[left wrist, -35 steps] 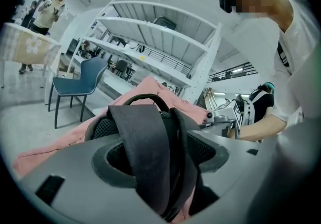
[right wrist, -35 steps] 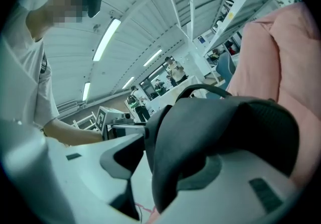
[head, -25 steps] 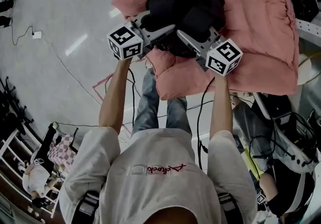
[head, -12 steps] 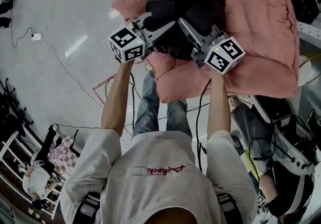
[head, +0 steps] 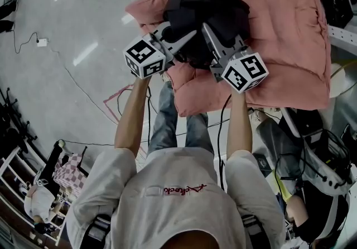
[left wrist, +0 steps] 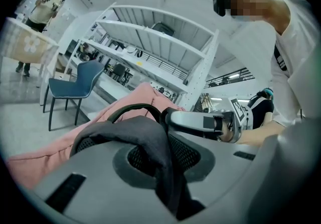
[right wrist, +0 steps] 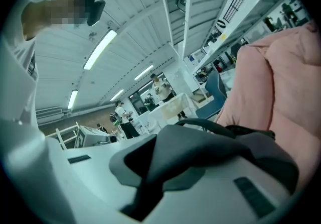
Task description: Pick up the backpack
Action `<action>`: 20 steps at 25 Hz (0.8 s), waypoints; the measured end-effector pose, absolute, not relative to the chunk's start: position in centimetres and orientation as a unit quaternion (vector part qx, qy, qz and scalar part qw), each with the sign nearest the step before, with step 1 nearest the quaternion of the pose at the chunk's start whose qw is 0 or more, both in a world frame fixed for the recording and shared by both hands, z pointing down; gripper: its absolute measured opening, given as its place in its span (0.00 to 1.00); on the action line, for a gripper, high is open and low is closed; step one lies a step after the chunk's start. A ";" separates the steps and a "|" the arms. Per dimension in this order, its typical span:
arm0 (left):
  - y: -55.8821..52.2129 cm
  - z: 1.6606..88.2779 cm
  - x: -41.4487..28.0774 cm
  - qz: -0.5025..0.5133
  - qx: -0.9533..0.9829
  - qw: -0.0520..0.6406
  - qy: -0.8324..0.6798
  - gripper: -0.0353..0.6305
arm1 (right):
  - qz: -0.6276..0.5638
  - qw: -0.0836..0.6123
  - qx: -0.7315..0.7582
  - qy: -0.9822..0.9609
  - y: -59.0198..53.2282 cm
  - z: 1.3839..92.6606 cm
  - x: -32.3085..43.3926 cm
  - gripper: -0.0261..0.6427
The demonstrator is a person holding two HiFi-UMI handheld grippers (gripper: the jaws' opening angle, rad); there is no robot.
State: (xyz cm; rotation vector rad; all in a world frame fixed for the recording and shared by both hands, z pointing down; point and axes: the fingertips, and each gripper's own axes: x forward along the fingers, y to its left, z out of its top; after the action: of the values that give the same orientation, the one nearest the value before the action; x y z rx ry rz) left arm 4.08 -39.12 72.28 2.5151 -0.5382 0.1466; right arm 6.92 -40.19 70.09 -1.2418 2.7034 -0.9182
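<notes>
Head view, looking steeply down: a person's arms reach forward over a pink quilt. At left, the left gripper is pinched narrow on a fold of dark fabric at the near left edge of the black backpack. The backpack lies slumped on the quilt directly ahead of both tools. Its longer side runs left to right, so each gripper is about equally near. At right, the right gripper is likewise clamped narrow on dark backpack fabric. Compared with a second ago, both sets of jaws have just been closing onto that fabric, and the right gripper has angled inward. The lift probably needs both hands rising together.
</notes>
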 end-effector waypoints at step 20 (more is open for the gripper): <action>-32.9 64.1 1.8 0.011 0.924 0.294 -0.244 0.14 | -0.293 0.035 -0.391 0.872 -32.0 62.5 4.8 0.11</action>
State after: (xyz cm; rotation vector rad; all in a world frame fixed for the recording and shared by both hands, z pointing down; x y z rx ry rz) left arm 1.79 -32.94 64.11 2.4593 -0.6504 0.0293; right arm 4.79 -32.02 62.52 -1.2022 2.6783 -0.9004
